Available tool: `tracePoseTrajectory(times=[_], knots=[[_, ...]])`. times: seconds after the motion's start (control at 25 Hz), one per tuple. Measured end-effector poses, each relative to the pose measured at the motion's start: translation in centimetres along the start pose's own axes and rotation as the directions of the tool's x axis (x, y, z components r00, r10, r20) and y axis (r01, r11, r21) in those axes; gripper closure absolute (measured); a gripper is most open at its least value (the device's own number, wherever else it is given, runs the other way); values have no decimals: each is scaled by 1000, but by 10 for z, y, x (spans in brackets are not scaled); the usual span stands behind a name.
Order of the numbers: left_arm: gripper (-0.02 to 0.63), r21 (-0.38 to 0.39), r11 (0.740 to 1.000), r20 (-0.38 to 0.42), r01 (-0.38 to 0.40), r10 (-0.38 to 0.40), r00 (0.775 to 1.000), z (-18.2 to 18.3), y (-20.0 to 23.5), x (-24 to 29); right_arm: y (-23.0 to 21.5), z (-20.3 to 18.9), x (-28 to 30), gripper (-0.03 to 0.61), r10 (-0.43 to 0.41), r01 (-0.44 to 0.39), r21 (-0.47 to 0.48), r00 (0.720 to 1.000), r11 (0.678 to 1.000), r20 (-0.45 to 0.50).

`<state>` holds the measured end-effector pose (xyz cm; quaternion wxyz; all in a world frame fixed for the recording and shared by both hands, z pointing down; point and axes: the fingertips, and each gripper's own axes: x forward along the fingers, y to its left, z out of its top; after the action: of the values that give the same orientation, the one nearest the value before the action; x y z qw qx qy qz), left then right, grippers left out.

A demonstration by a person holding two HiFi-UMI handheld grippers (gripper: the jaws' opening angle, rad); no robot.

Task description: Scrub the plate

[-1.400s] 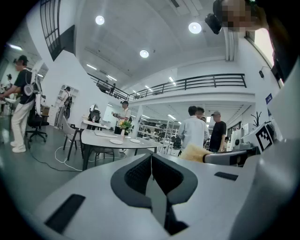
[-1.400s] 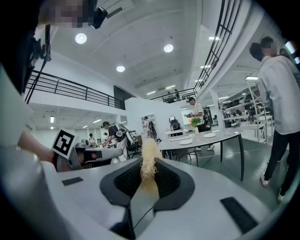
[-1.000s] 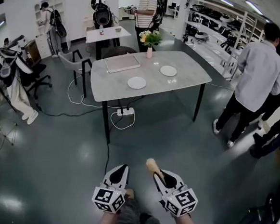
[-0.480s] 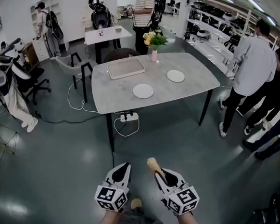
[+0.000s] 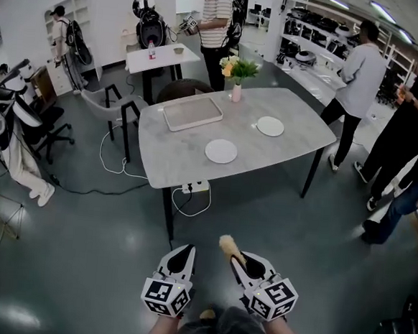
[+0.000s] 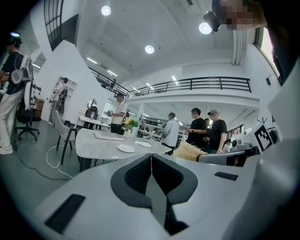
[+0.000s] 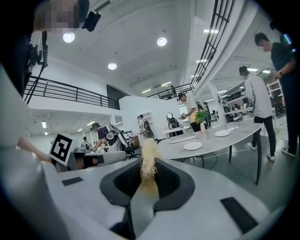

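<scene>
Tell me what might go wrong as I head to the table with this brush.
1. The power strip and its loose cable lie on the floor by the near edge of the table: a trip hazard.
2. The near plate lies unheld, and the left tongs are shut and empty; scrubbing with the brush in the right tongs could slide it.

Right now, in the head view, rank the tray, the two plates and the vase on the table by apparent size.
1. The tray, clearly largest.
2. The near plate and the far plate: about alike, and nearness makes ranking unsure.
3. The vase, smallest.
</scene>
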<state>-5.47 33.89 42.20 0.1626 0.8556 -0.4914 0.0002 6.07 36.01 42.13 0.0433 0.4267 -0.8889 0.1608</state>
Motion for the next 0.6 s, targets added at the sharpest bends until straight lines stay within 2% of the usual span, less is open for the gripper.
tracePoseTrajectory(times=[0.32,0.6], knots=[[601,-10,1000,-14,12,-12,1000,9,21,35,-27,9,35,505,-3,4,42,1000,999,-15],[601,-21,999,-12,-30,30,999,19,58,83,-59,19,92,505,57,-55,55,998,997,-30]])
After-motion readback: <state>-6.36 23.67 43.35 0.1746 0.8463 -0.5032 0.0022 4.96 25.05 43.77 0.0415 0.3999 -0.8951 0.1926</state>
